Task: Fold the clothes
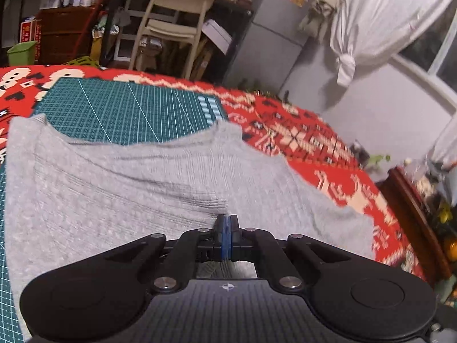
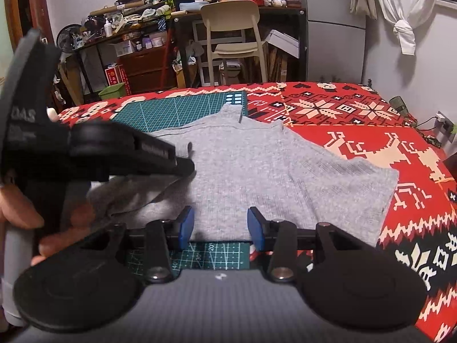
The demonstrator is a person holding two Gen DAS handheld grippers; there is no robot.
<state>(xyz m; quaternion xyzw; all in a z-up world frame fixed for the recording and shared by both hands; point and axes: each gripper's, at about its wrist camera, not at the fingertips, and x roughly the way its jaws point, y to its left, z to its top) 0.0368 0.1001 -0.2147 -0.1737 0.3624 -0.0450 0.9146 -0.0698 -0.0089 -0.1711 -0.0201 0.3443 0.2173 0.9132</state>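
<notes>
Right gripper (image 2: 220, 225) fingers gape over grey sweater (image 2: 257, 165); left gripper (image 1: 226, 230), marked "DAS", pinches it.

The left gripper (image 1: 226, 224) sits low in the left wrist view, its blue-padded fingers (image 1: 225, 237) pressed together with a bit of the grey knitted top (image 1: 142, 188) pinched between them. The top spreads away from the gripper, its neckline lying over a green cutting mat (image 1: 128, 111) marked with a white grid. Mat and top rest on a red patterned blanket (image 1: 328, 154) with cream and black figures. Beyond the blanket's far edge stand a cream chair (image 1: 174, 23), a small green bin (image 1: 21, 53) and cluttered shelves, and a knotted white curtain (image 1: 371, 23) hangs at the right.
</notes>
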